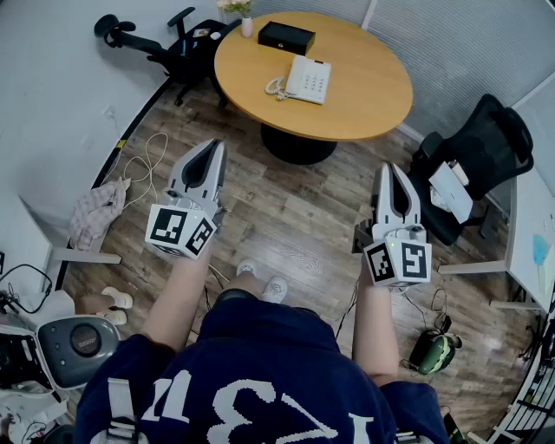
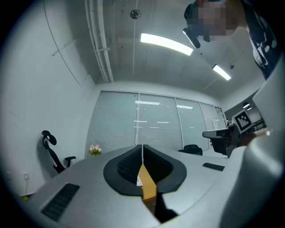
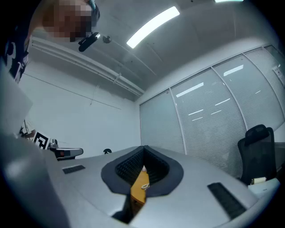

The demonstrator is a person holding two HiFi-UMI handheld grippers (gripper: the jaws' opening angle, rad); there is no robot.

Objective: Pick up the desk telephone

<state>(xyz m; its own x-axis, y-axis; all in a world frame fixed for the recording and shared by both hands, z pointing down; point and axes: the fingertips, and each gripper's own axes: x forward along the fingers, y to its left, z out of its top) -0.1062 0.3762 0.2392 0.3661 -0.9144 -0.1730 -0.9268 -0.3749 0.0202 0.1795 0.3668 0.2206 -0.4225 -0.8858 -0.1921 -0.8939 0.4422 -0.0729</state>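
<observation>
A white desk telephone (image 1: 302,80) with a coiled cord lies on the round wooden table (image 1: 364,95) at the far side of the room. My left gripper (image 1: 211,149) is held over the floor short of the table, jaws shut with nothing in them. My right gripper (image 1: 395,173) hangs to the right at about the same distance, also shut and empty. In the left gripper view a sliver of the table (image 2: 147,182) shows through the notch behind the closed jaws. Through the same notch in the right gripper view shows the table (image 3: 139,187) with the phone cord.
A black box (image 1: 286,37) and a small flower pot (image 1: 246,24) sit at the table's far edge. A black office chair (image 1: 473,160) with white papers stands at the right, another chair (image 1: 165,48) at the far left. Cables (image 1: 143,165) and a cloth (image 1: 94,212) lie on the wooden floor at left.
</observation>
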